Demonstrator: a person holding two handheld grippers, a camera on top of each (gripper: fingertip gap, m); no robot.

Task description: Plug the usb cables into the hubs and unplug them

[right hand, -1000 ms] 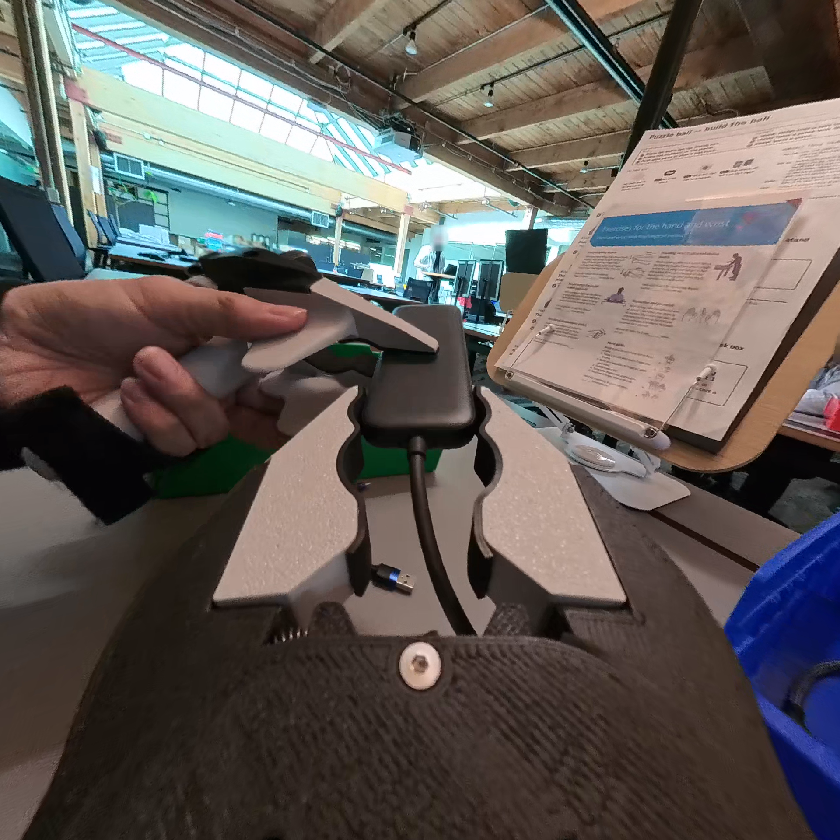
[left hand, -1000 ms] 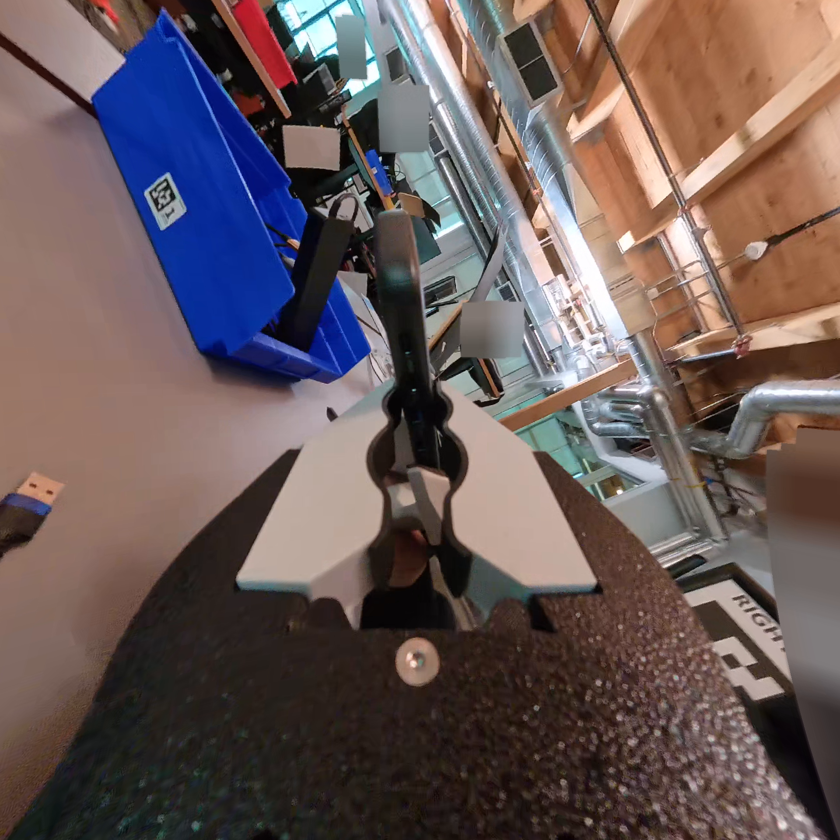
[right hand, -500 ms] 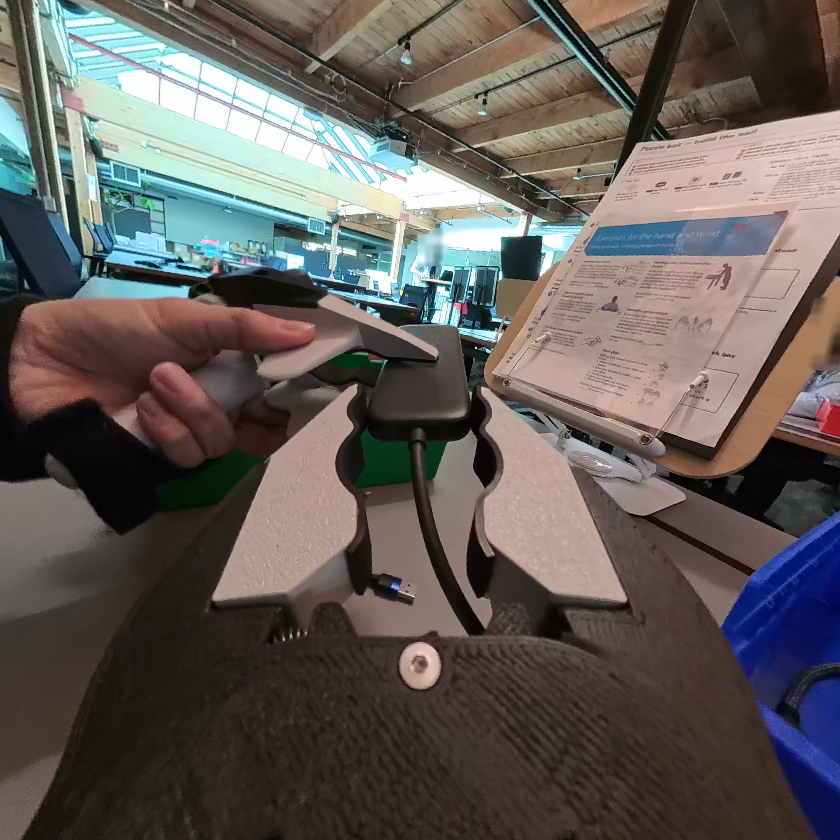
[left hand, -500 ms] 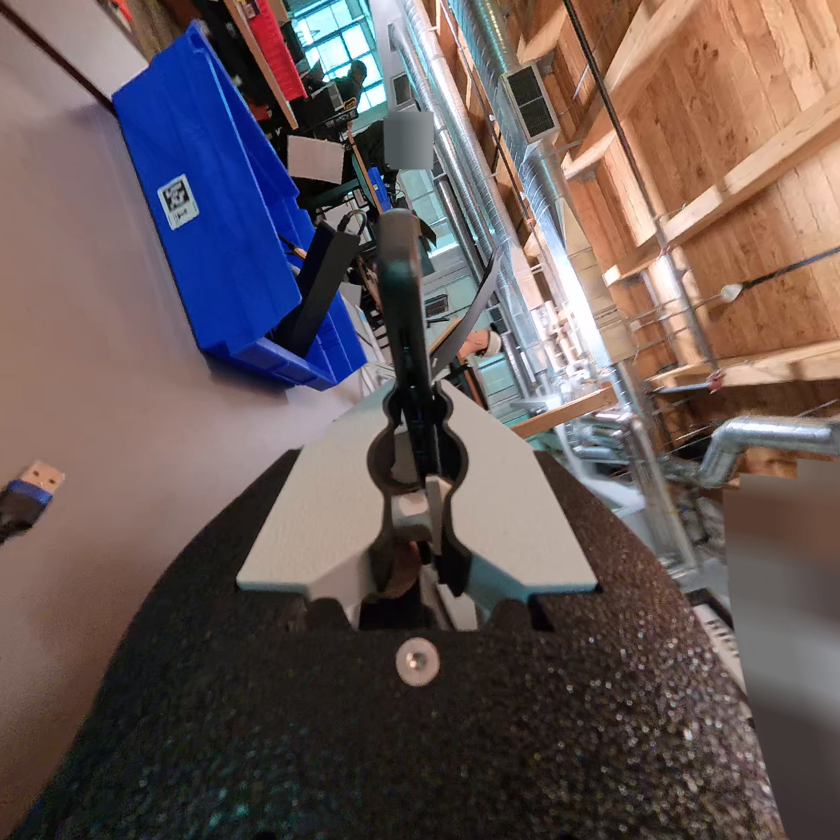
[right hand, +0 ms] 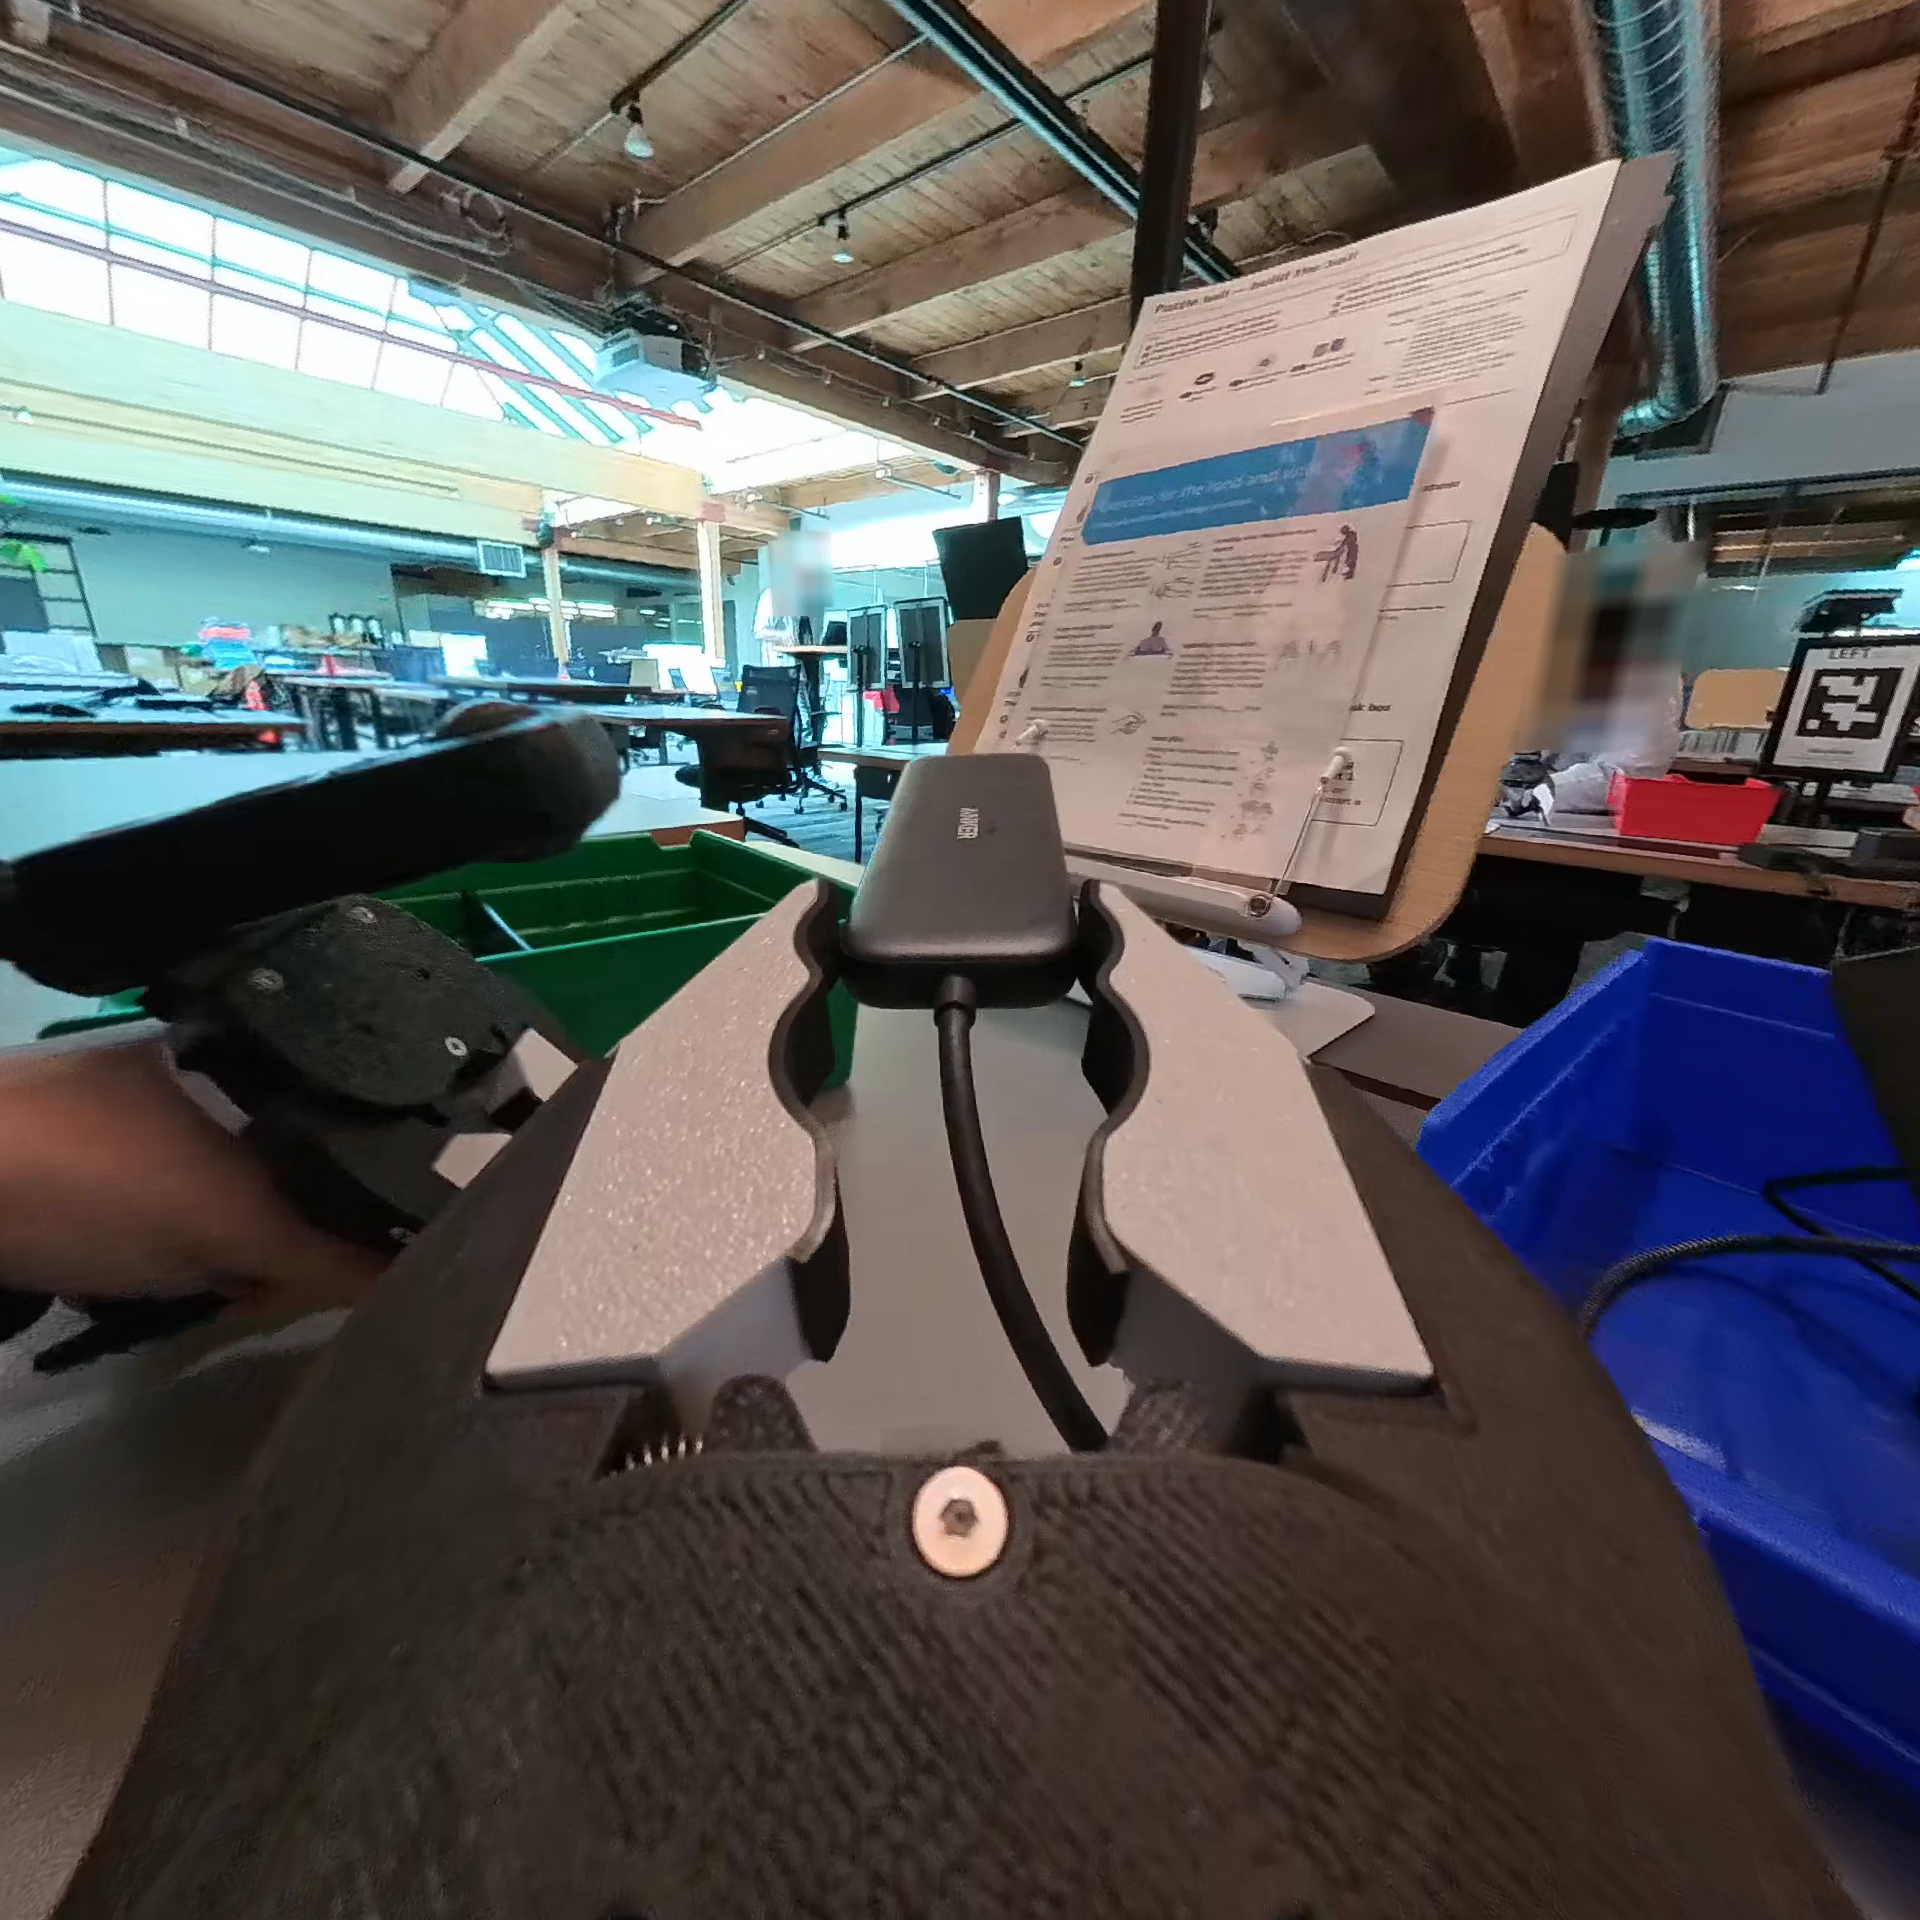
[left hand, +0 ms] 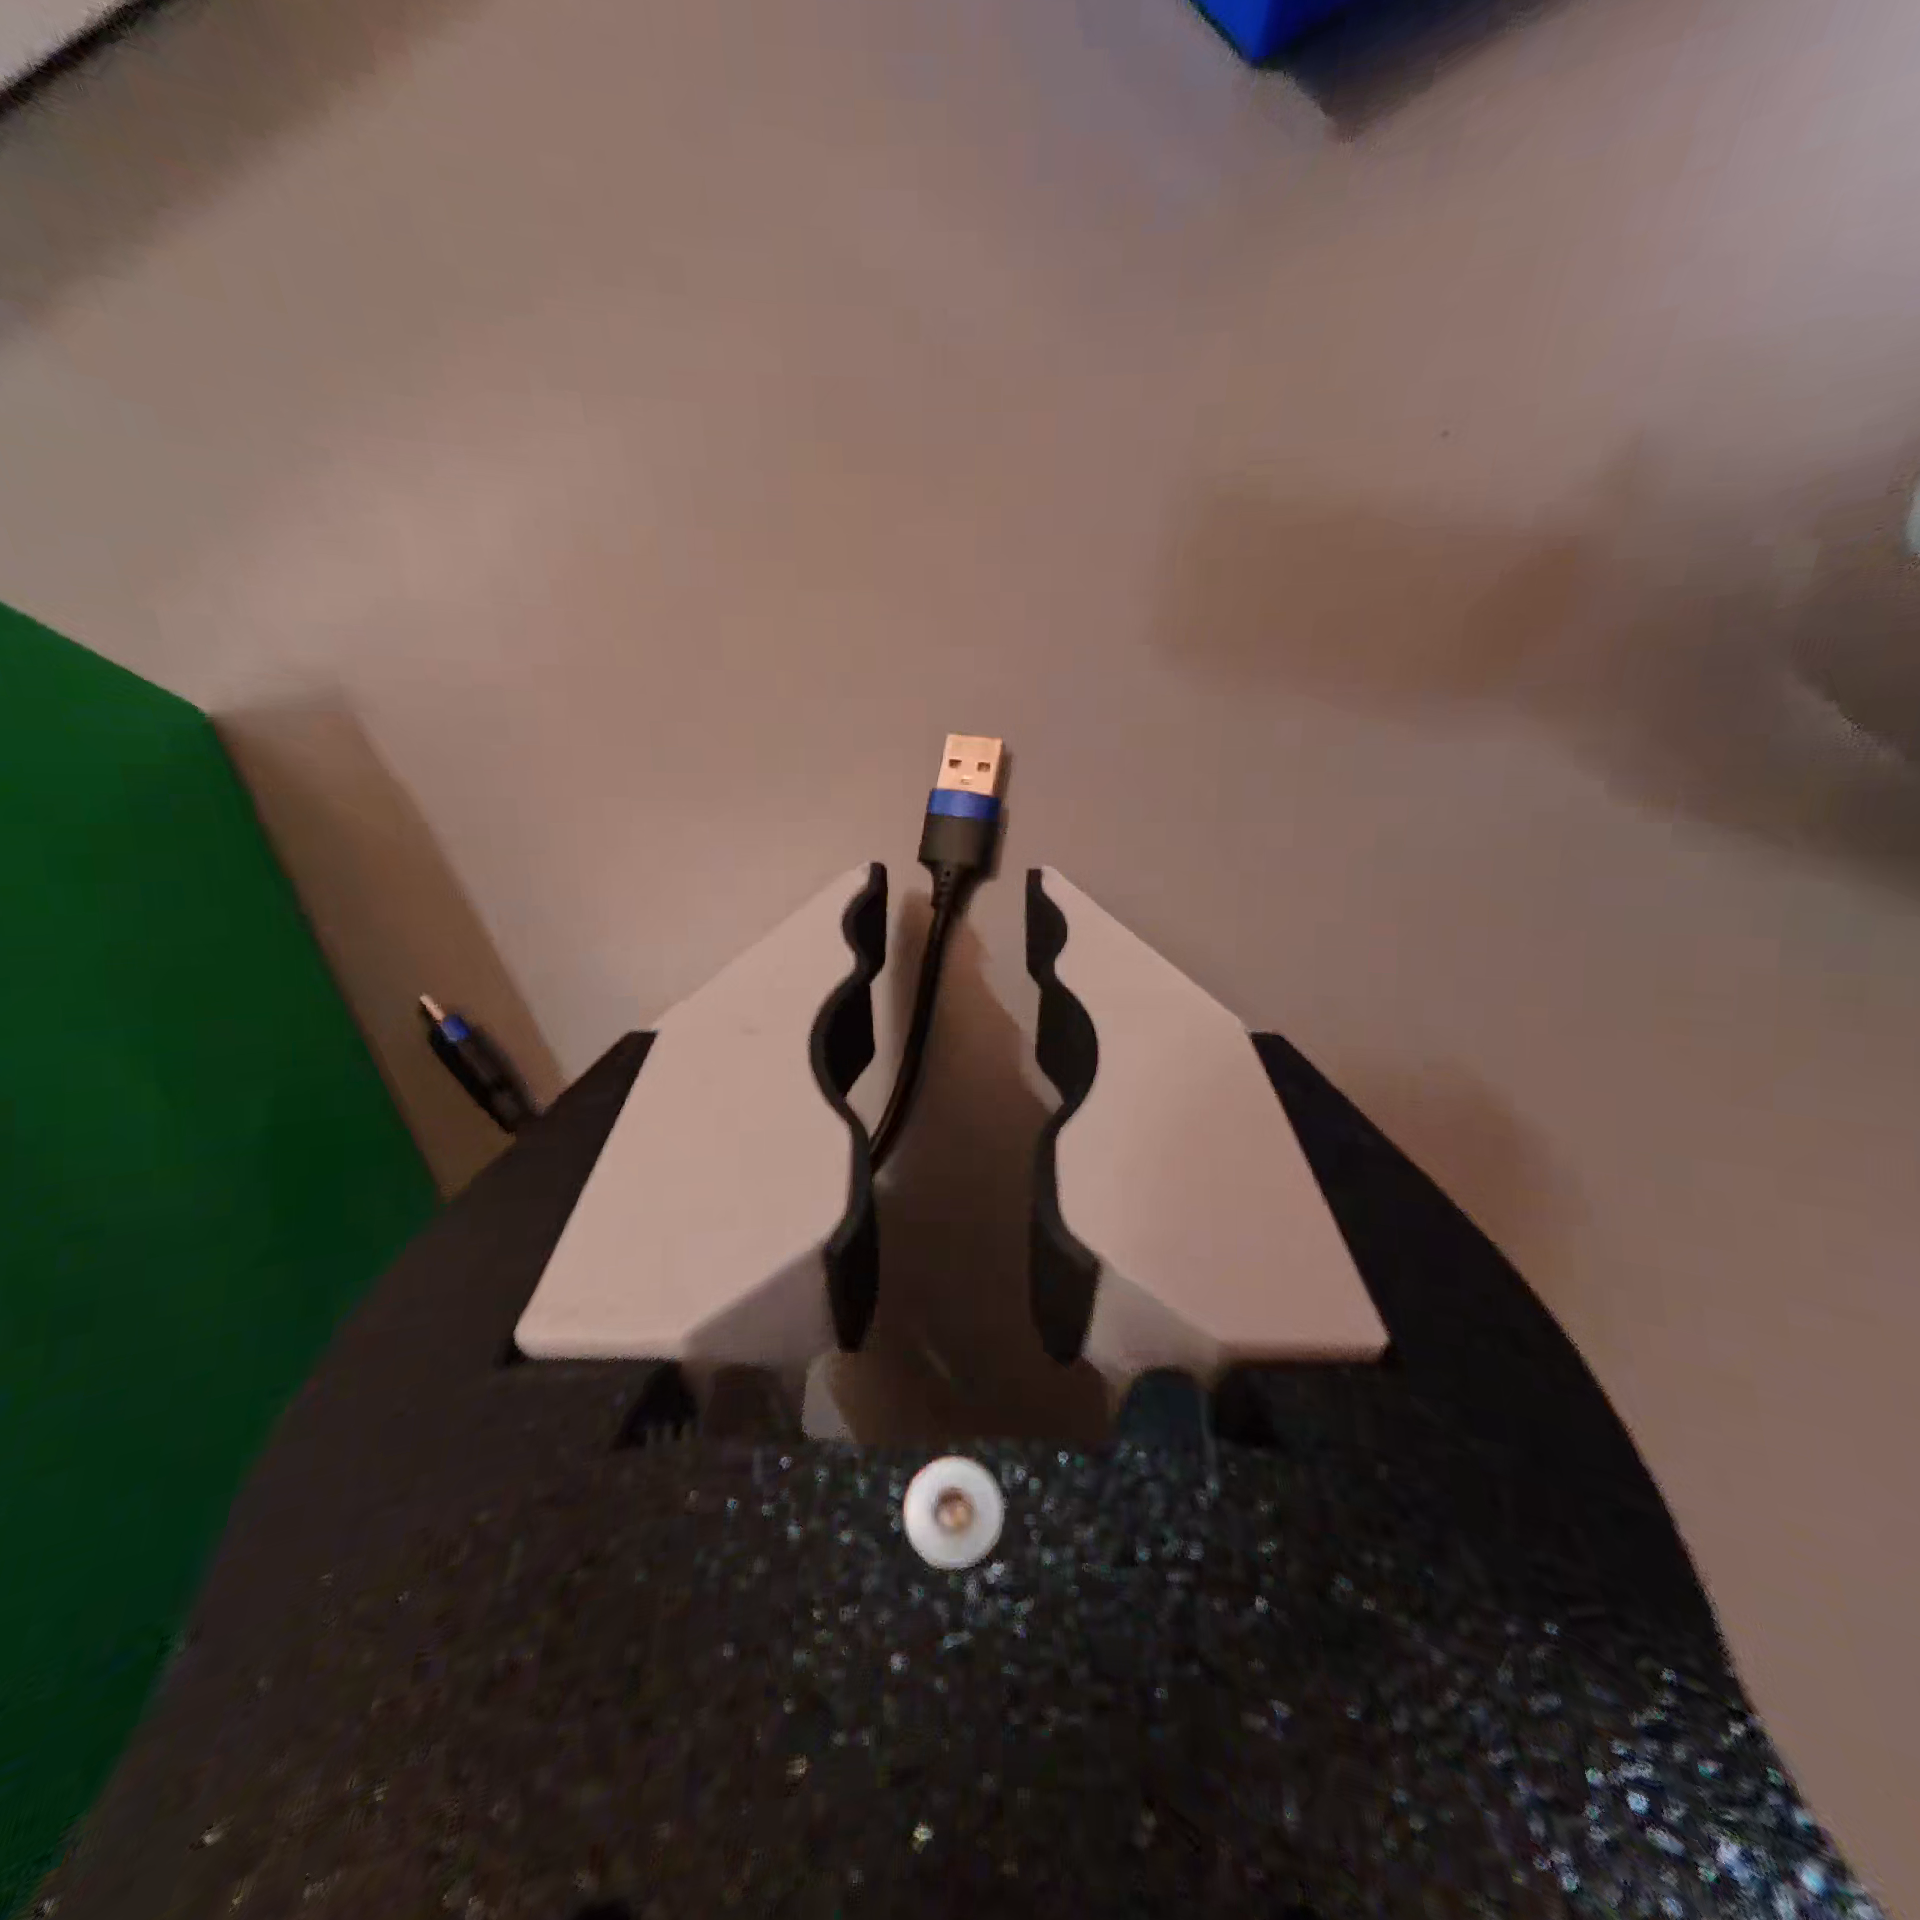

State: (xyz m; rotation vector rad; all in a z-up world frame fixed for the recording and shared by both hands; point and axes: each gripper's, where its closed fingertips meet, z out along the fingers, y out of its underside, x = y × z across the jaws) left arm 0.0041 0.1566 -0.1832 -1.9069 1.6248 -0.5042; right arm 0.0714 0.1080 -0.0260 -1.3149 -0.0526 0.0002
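Observation:
In the left wrist view my left gripper (left hand: pixel 956 876) is open and empty, pointing down at the grey table (left hand: pixel 1351 935). A black USB cable (left hand: pixel 914 1039) runs between its fingers, and the cable's blue-banded metal plug (left hand: pixel 966 795) lies just past the fingertips. A second blue-banded plug (left hand: pixel 468 1060) lies by the green bin (left hand: pixel 125 1039). In the right wrist view my right gripper (right hand: pixel 956 904) is shut on a black USB hub (right hand: pixel 966 852), held above the table. The hub's cord (right hand: pixel 987 1195) trails back between the fingers. The left gripper's dark body (right hand: pixel 343 997) shows low at the left.
A green compartment bin (right hand: pixel 623 914) stands behind the left gripper. A blue bin (right hand: pixel 1714 1164) with cables inside is at the right; its corner also shows in the left wrist view (left hand: pixel 1278 31). A wooden document stand (right hand: pixel 1299 644) with printed sheets stands behind the hub.
My left gripper was shut at the side of the hub. It has left the hub, swung down over the table and opened above the USB plug. My right gripper still holds the hub.

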